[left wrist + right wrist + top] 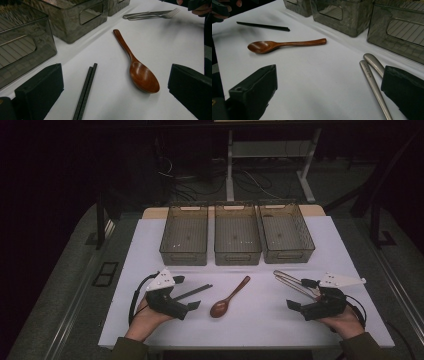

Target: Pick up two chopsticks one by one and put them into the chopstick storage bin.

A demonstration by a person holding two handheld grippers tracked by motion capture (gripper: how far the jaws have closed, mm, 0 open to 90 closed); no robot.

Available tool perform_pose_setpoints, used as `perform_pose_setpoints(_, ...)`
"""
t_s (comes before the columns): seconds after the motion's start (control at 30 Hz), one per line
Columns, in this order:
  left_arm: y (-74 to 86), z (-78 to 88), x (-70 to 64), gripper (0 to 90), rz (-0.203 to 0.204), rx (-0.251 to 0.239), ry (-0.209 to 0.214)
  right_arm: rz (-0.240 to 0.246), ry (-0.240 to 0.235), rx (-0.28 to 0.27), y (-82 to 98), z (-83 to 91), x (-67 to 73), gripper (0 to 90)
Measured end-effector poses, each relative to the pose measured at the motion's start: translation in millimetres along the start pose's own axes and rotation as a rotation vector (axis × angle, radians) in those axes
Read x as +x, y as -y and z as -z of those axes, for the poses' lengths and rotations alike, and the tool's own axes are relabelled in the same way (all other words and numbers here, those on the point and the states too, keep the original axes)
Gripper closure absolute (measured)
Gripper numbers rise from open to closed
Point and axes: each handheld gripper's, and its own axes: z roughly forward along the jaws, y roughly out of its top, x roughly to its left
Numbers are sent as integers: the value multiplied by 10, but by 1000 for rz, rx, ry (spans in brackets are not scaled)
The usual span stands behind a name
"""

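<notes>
On the white table (250,325), both tongs gape empty; right tongs (300,295) partly hide the cutlery (290,281).

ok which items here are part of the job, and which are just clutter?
In play:
chopsticks
wooden spoon
metal fork and knife
three bins

Just about:
cables on the floor
desk legs

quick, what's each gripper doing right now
Left gripper: open, empty, by the chopsticks.
Right gripper: open, empty, by the metal cutlery.
</notes>
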Motion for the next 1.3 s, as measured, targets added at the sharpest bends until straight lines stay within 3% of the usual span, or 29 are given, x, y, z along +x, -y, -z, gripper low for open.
perform_pose_setpoints(0.77,-81,35,56,0,-16,-14,1,2,-9,-1,1,-8,20,0)
perform_pose_setpoints(1.3,-186,-1,182,34,-25,-15,9,-15,-2,-15,8,20,-11,0)
